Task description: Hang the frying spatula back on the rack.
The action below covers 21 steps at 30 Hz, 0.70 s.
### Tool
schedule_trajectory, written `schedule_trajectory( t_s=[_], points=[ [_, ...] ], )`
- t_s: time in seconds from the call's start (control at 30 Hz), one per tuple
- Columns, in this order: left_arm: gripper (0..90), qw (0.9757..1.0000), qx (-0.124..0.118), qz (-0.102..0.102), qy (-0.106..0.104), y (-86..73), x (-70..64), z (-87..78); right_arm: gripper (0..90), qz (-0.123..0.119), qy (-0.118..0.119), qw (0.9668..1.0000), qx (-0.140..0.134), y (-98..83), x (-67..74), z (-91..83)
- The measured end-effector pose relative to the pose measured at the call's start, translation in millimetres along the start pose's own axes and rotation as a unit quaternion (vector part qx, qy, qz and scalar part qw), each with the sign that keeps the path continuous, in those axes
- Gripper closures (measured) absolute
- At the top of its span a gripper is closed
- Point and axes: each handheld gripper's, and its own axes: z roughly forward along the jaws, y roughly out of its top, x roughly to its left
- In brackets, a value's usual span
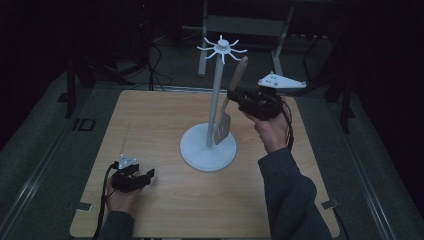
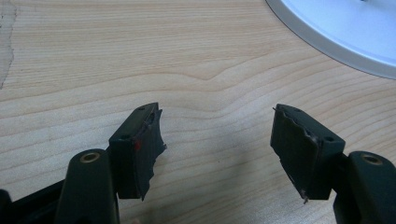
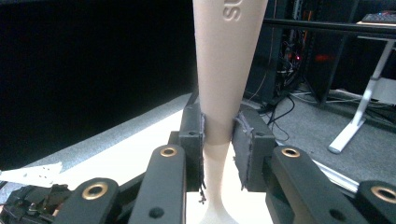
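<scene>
Wooden-handled, the spatula (image 1: 227,107) sits clamped upright in your right gripper (image 1: 235,95) at centre frame, beside the white rack (image 1: 216,100), likely for hanging on a hook, while your left gripper (image 1: 145,176) rests spread and empty on the tabletop (image 1: 165,115) at lower left.

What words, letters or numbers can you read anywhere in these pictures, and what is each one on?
"SU": raised letters on the handle of the spatula held in the right gripper, cut off by the top edge of the right gripper view, so the rest of the word cannot be read.
"ID", or something like it: a dark mark on the grey floor strip left of the table in the high view, too dim to be sure.
</scene>
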Motion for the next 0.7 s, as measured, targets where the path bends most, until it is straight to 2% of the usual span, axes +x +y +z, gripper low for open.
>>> schedule_trajectory(
  t_s=[0.7],
  points=[
    [33.7,1.0,-0.002,-0.001,-0.001,0.2,0.7,-0.6,74.4,0.004,0.003,0.9999,0.009,4.5,0.9,9.7]
  ],
)
